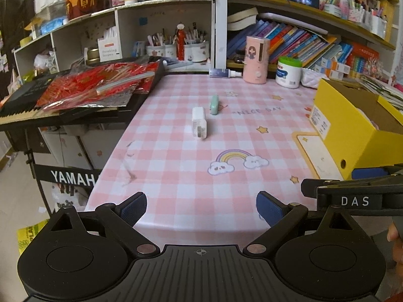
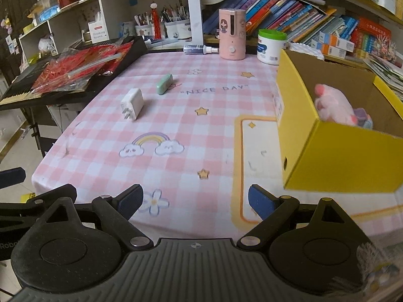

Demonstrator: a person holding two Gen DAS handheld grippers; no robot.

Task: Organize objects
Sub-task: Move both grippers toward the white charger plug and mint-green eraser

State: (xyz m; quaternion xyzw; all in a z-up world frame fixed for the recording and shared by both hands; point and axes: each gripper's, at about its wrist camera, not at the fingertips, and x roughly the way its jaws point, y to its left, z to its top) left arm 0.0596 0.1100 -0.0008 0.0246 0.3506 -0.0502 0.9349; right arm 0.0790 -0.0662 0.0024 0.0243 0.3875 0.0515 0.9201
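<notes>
Yellow box (image 2: 337, 156) right; open tablecloth (image 2: 201, 151) ahead

White boxy plastic wall charger (image 2: 132, 103) lying flat left of centre, metal prongs toward the camera, mint-green rounded oblong case (image 2: 164, 83) just beyond it, apart, open yellow cardboard box (image 2: 337, 151) at right, pink plush toy (image 2: 332, 105) inside

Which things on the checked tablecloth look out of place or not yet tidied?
Two loose items: a white charger plug lying on its side, prongs toward the camera, and a green eraser-like block behind it. Both sit apart from the yellow box, which already holds a pink plush toy.
</notes>
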